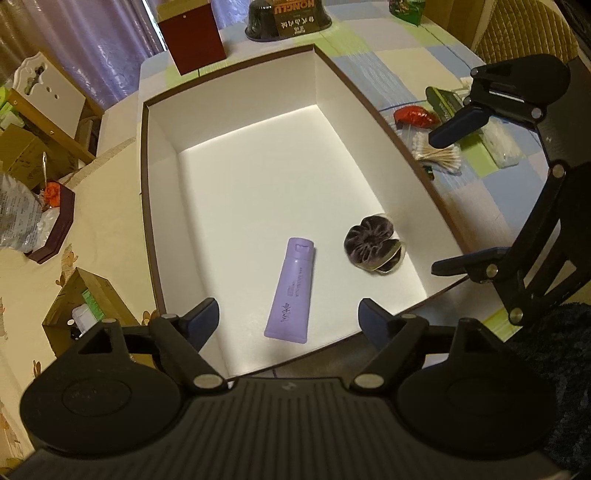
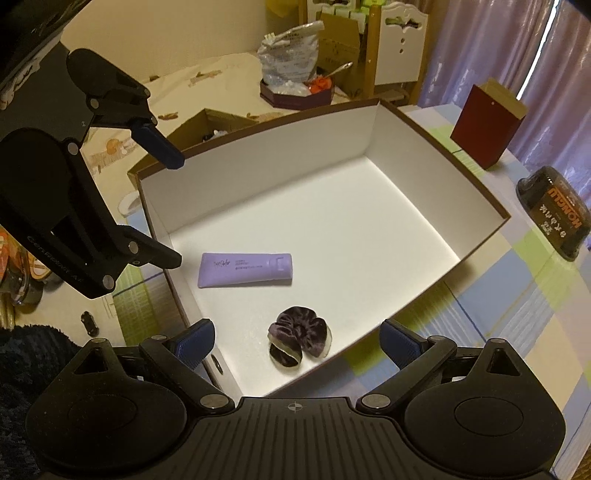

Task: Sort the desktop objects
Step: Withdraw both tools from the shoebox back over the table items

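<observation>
A large white-lined box with a brown rim (image 1: 236,177) (image 2: 332,206) sits on the table. Inside lie a lilac tube (image 1: 290,291) (image 2: 245,269) and a dark purple velvet scrunchie (image 1: 373,249) (image 2: 299,334). My left gripper (image 1: 288,323) hovers open above the tube's flat end, holding nothing. My right gripper (image 2: 297,341) is open over the scrunchie, also holding nothing. Each gripper shows in the other's view: the right gripper (image 1: 452,199) at the box's right edge, the left gripper (image 2: 170,210) at its left edge.
On the checked cloth right of the box lie cotton swabs (image 1: 441,155), a red wrapper (image 1: 413,116) and a green packet (image 1: 443,101). A dark red box (image 1: 194,38) (image 2: 484,125) and a black bowl tub (image 1: 288,16) (image 2: 554,218) stand beyond. An open carton (image 1: 81,306) sits left.
</observation>
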{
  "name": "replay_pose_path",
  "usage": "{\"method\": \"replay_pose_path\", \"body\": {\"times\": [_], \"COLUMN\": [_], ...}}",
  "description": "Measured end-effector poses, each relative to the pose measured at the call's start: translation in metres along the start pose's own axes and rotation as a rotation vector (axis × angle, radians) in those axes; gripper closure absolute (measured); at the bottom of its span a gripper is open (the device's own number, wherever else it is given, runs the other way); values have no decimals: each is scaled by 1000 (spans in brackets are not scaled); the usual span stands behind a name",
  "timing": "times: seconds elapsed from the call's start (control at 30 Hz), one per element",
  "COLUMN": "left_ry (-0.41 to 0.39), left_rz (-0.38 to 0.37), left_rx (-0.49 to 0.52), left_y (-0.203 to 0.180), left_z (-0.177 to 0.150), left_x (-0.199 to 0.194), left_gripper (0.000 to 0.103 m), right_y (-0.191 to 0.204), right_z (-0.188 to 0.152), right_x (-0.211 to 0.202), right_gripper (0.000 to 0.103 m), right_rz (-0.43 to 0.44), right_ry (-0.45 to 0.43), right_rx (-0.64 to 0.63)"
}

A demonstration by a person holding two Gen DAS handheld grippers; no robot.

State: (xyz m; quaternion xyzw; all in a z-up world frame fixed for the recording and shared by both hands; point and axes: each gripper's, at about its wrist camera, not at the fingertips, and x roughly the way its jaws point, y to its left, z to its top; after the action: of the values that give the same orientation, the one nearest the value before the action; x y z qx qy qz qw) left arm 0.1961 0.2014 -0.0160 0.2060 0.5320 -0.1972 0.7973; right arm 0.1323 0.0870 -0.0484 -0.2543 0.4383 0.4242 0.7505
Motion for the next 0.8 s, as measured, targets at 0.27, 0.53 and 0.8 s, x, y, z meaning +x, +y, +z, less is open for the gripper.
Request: {"method": "replay_pose_path", "body": {"times": [0.27, 0.53, 0.8], "left_ry": [-31, -55, -76], "left_rz": [27, 40, 51], "left_rx": [-37, -56, -75], "left_y": [-26, -63, -112], "left_z": [10, 23, 37], "left_x": [-18, -29, -32], "left_gripper": [20, 19, 17], "right_y": [-15, -39, -70], "right_z": [-23, -56, -98], "right_x": [-27, -53, -76], "right_gripper": [5, 5, 5], "right_rz": [6, 2, -4], "right_ry": [-45, -71, -72], "right_rx": [9, 30, 54]}}
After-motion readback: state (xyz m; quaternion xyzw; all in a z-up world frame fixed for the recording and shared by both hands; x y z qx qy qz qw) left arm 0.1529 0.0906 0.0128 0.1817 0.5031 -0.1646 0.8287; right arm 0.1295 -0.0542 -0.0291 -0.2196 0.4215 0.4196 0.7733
